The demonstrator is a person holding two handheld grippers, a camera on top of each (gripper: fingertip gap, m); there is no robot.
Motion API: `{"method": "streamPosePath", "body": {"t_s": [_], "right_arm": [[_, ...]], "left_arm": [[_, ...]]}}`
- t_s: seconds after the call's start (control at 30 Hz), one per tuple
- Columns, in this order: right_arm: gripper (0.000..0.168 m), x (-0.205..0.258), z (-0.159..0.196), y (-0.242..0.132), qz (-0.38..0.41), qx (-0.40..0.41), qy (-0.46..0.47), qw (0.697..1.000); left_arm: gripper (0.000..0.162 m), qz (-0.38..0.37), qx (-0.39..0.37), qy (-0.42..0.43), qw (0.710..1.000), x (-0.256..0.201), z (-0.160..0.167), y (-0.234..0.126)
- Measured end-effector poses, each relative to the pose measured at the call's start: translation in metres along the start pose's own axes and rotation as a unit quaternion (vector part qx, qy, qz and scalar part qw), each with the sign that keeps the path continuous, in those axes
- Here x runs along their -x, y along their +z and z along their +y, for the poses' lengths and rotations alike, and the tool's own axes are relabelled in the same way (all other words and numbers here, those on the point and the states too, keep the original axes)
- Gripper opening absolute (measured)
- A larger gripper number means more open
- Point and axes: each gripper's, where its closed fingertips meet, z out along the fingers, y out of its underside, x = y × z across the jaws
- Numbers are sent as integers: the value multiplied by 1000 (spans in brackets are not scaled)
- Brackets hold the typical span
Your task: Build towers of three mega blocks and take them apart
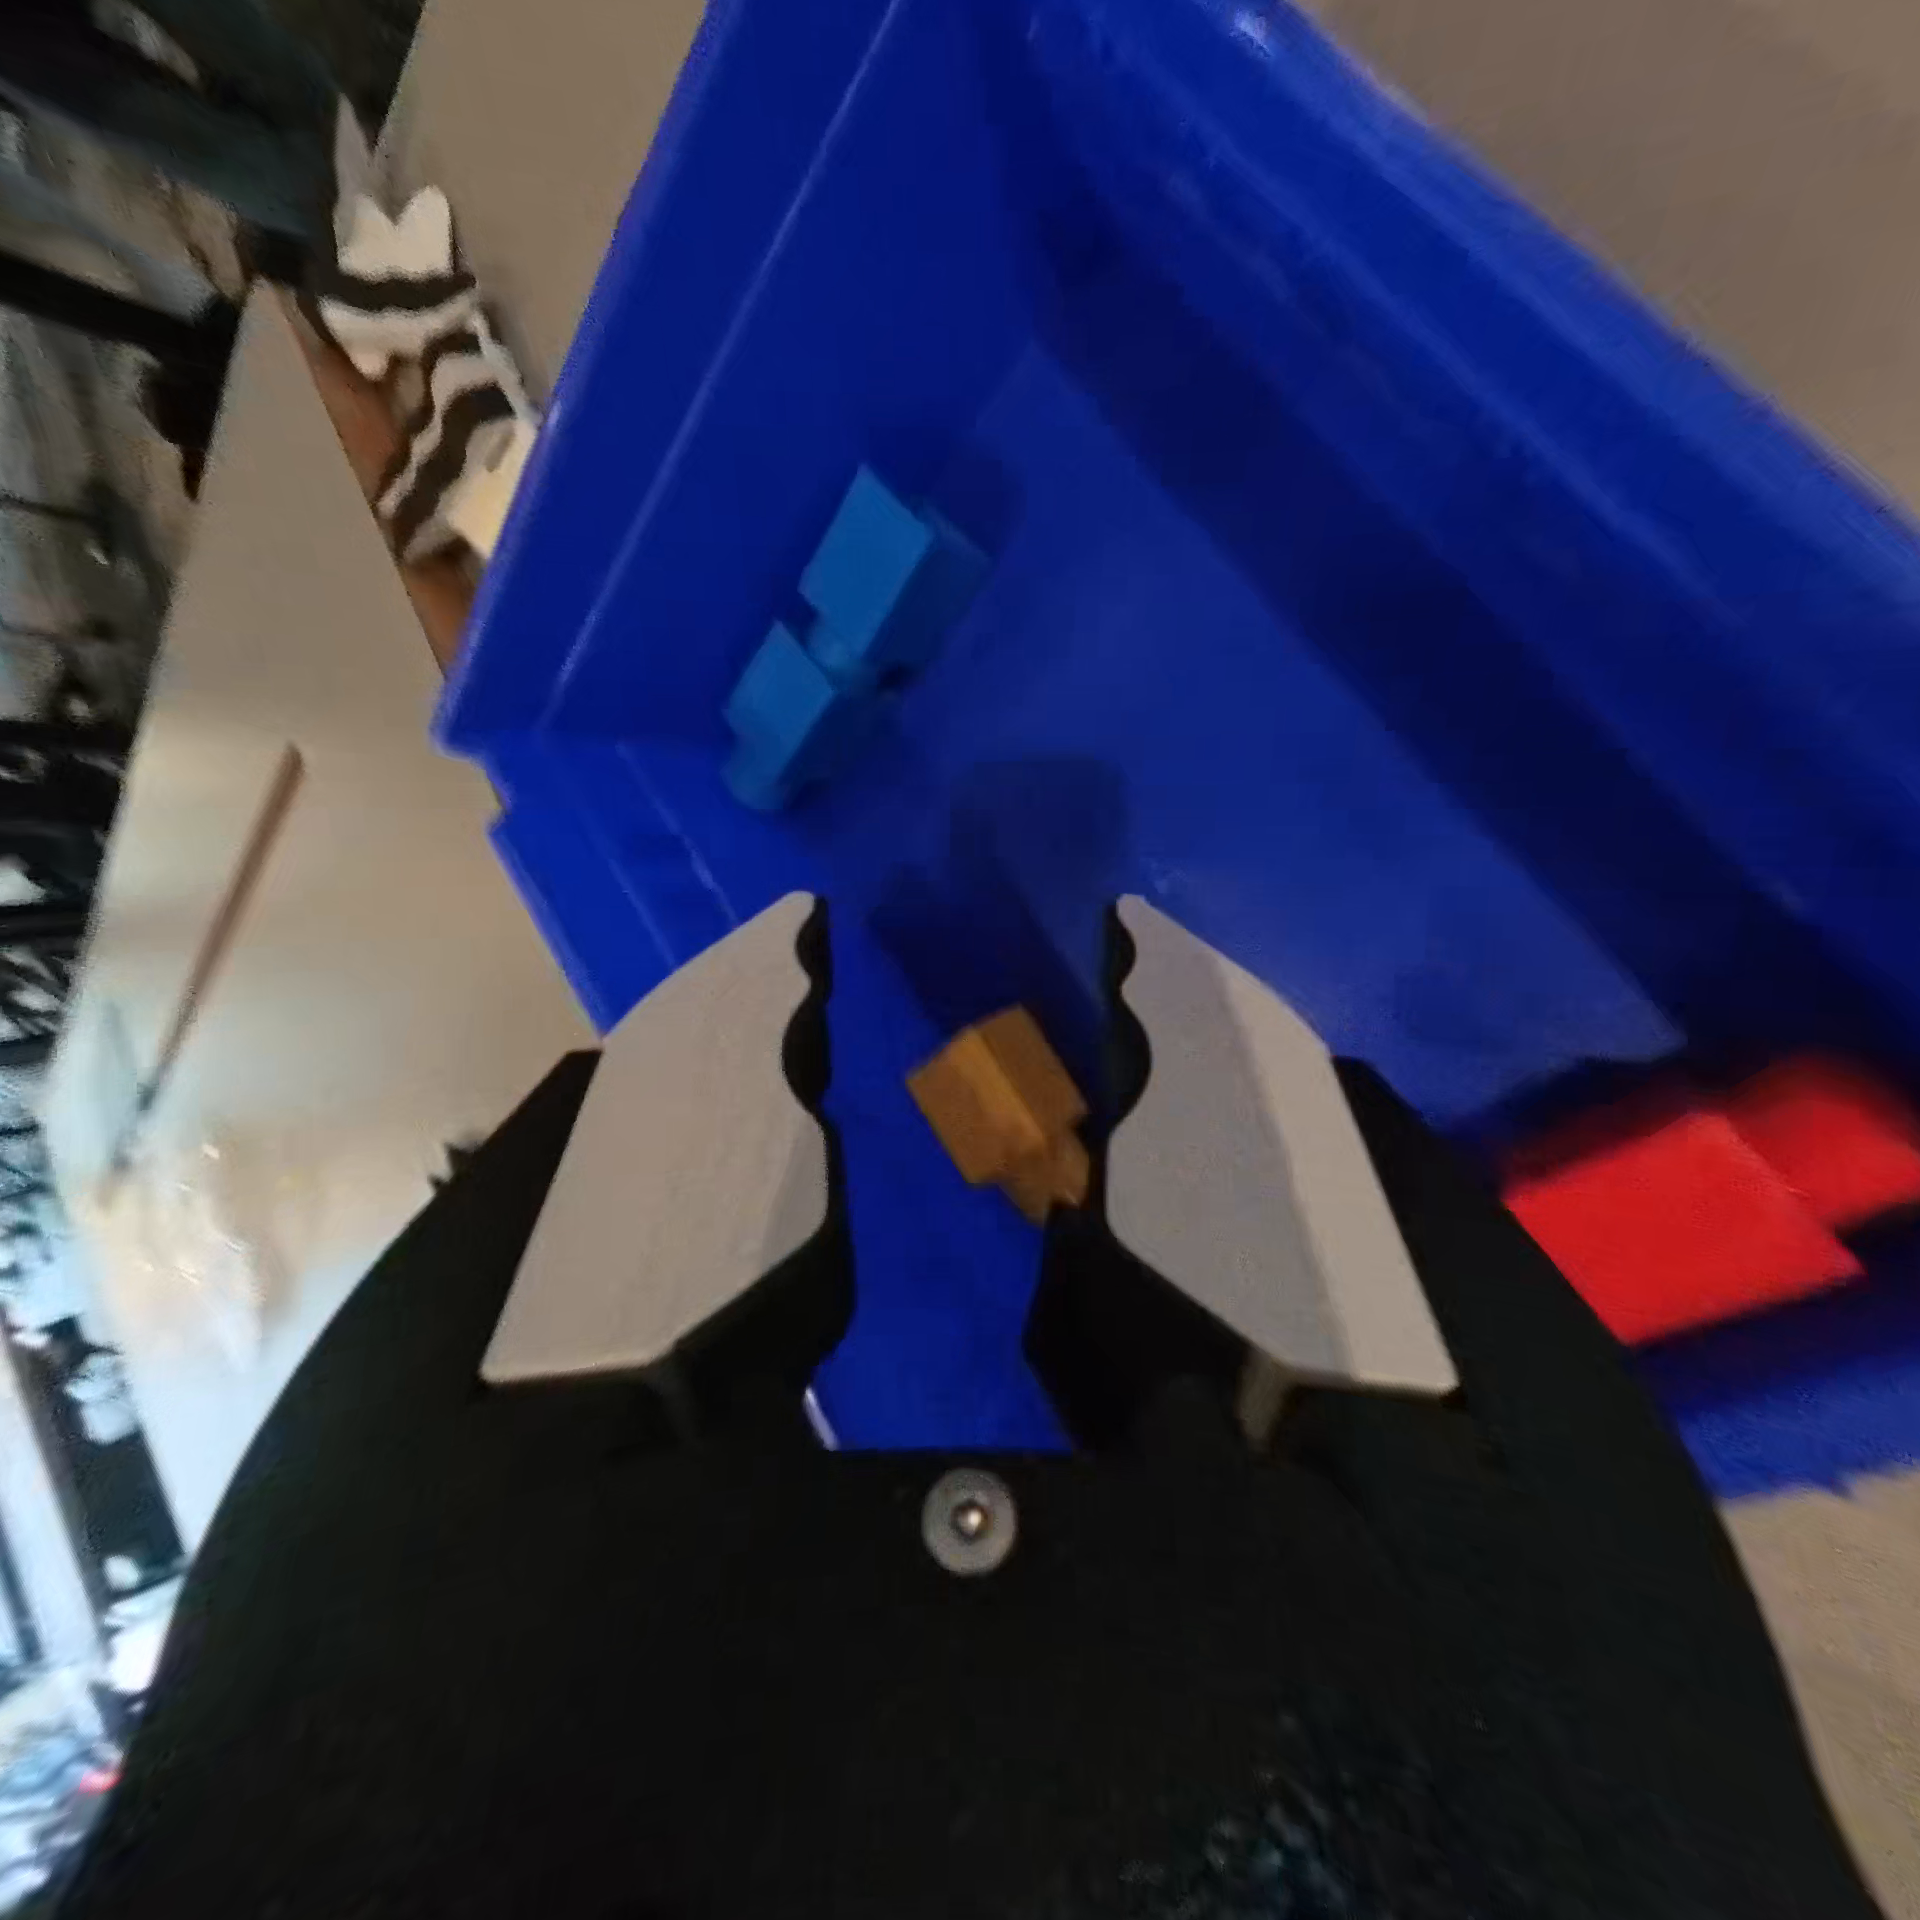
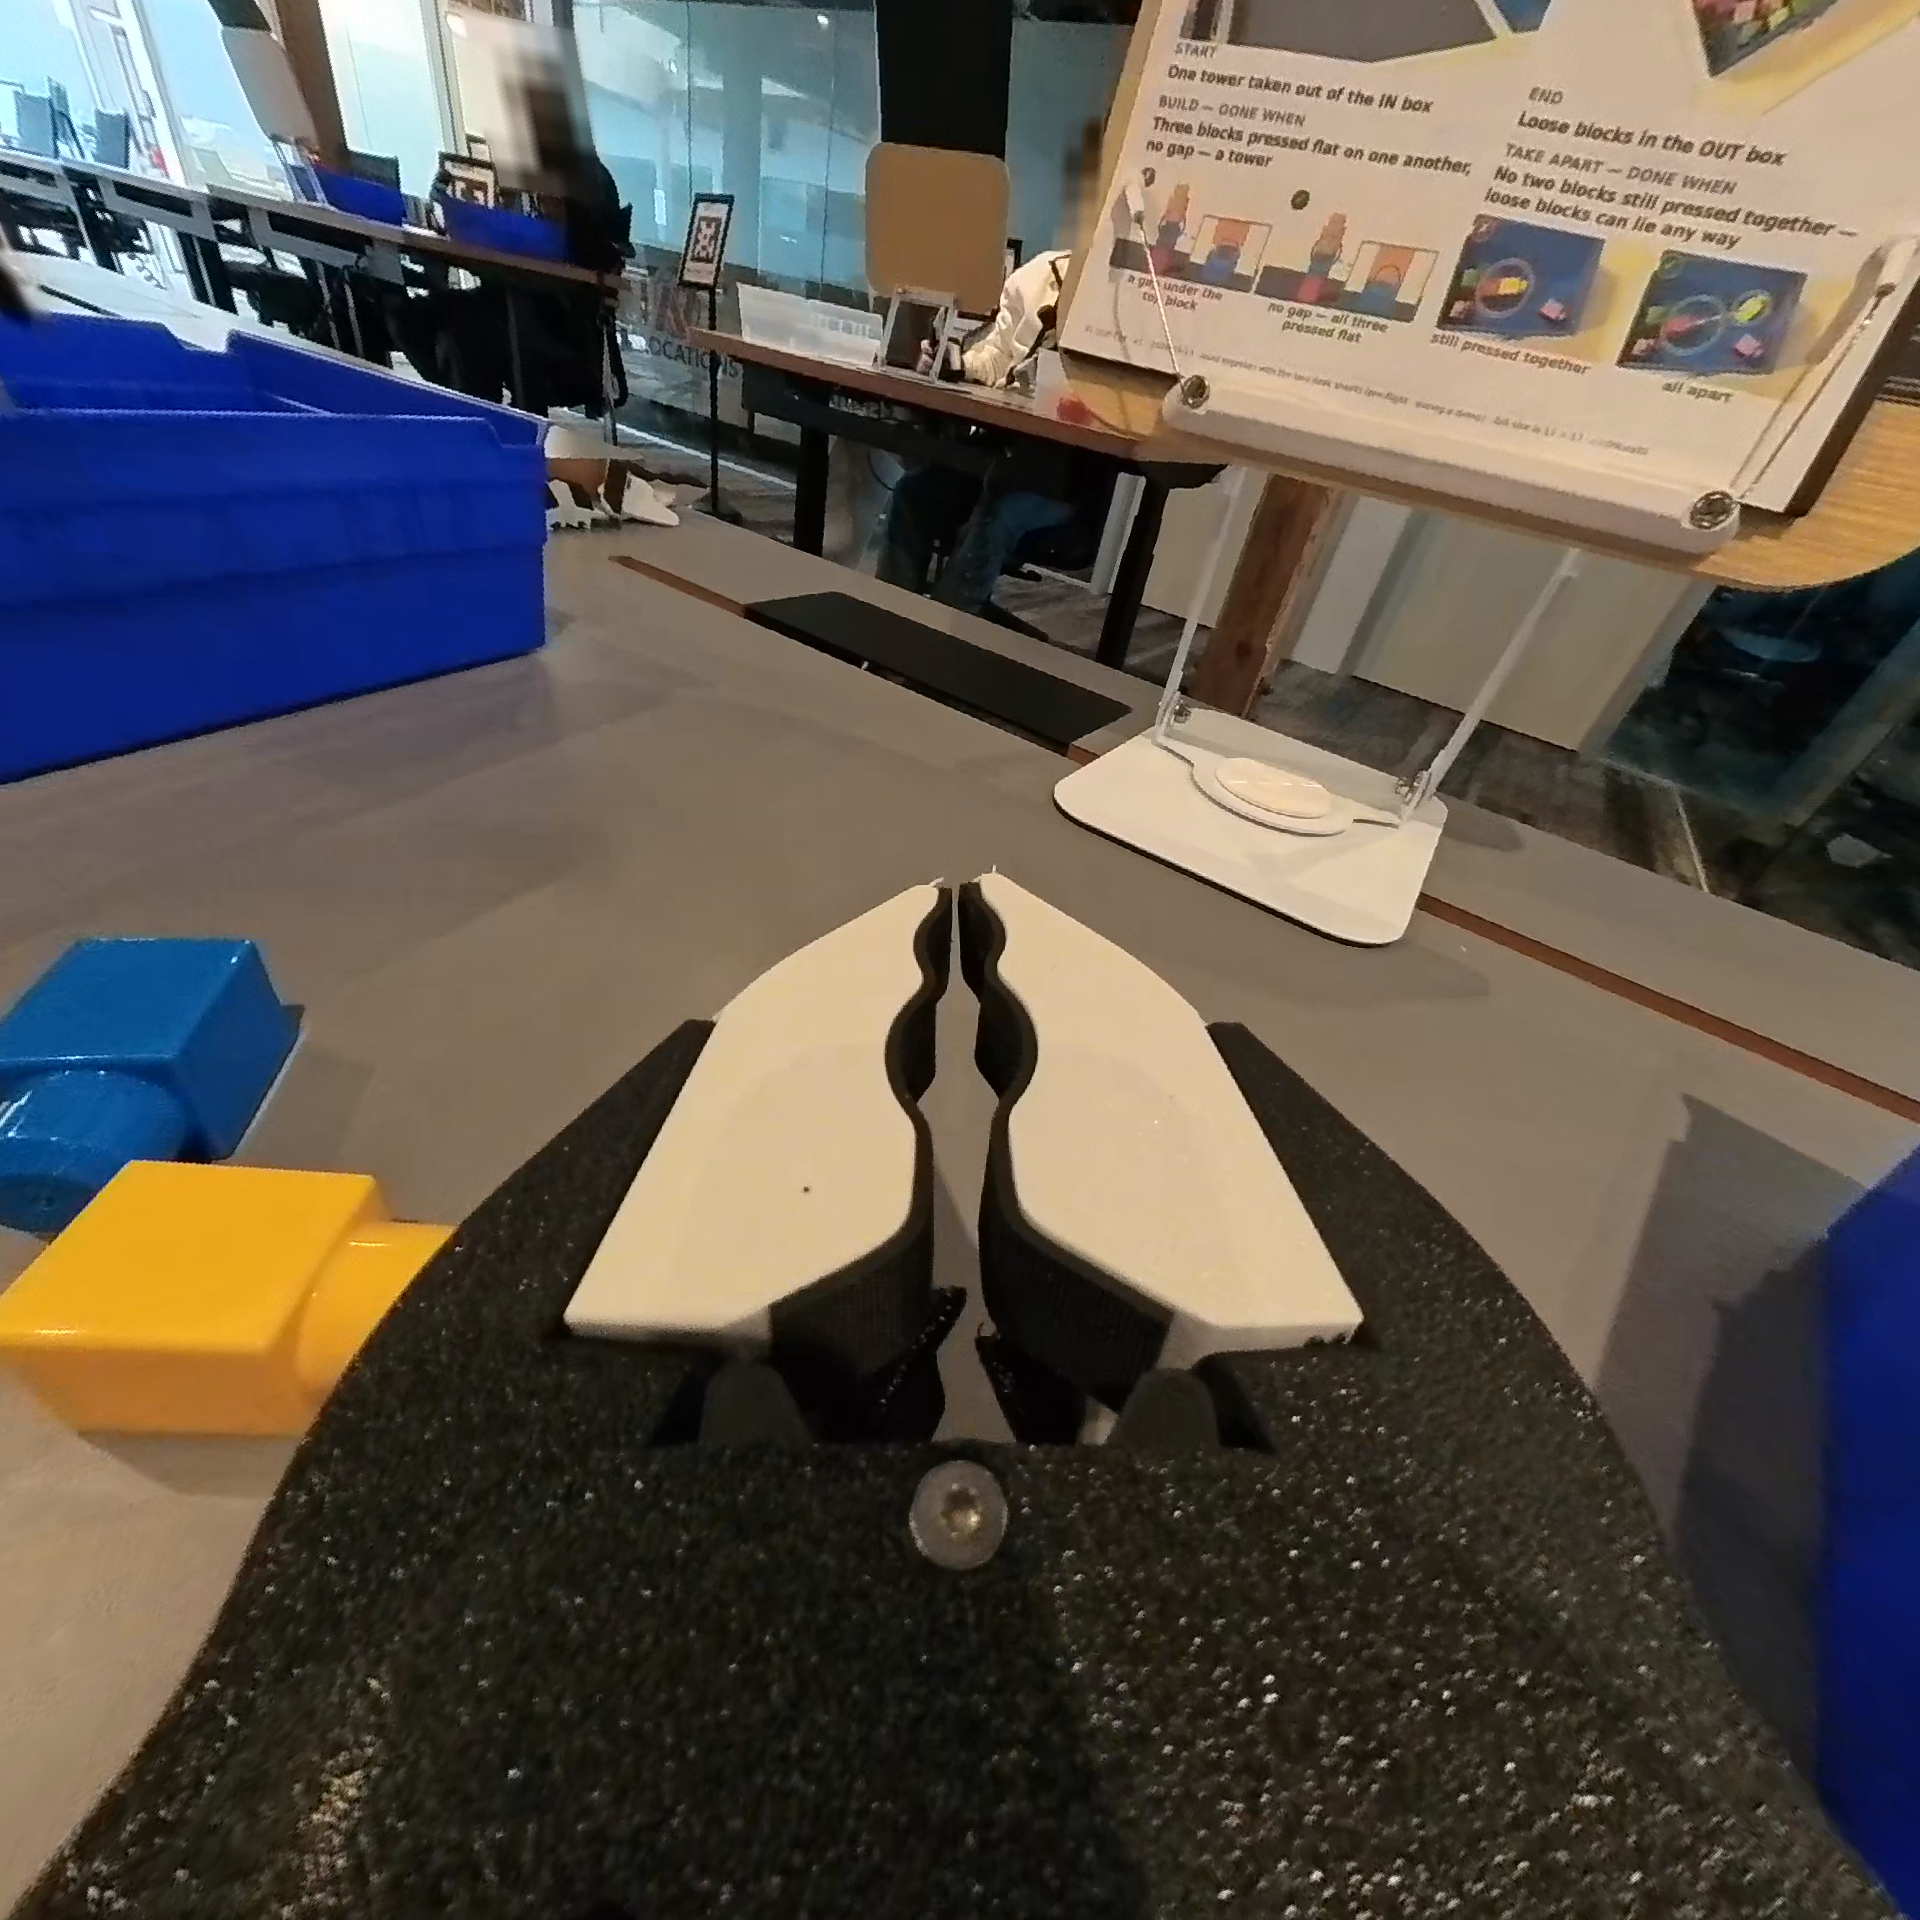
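grey desk (image 2: 727,831): loose blue block (image 2: 135,1049) and yellow block (image 2: 197,1288) are seen beside the clenched, empty right claw (image 2: 956,896). left claw (image 1: 966,925), released, hangs over a blue bin (image 1: 1351,520) of loose blocks; no tower is seen.

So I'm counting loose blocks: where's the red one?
In the left wrist view, the red block lies at the right edge, just outside the blue bin, right of the open left gripper.
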Motion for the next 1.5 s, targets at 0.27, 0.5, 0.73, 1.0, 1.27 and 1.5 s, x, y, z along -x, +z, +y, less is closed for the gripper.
{"method": "streamPosePath", "body": {"t_s": [0.27,0.5,0.73,1.0,1.27,1.5], "right_arm": [[1,0,1,0,-1,3,-1,1000],[1,0,1,-1,-2,4,-3,1000],[1,0,1,-2,-2,3,-2,1000],[1,1,1,-3,-4,5,-8,1000],[1,1,1,-4,-6,4,-7,1000],[1,1,2,-4,-8,7,-9,1000]], "left_arm": [[56,-3,-2,-95,996,19,-44,71],[57,-37,43,-40,998,19,-43,105],[44,16,40,10,999,-5,-40,104],[50,6,20,-7,1000,12,-44,98],[57,69,42,37,996,-15,-34,99],[56,77,-9,-52,996,-11,-33,70]]}}
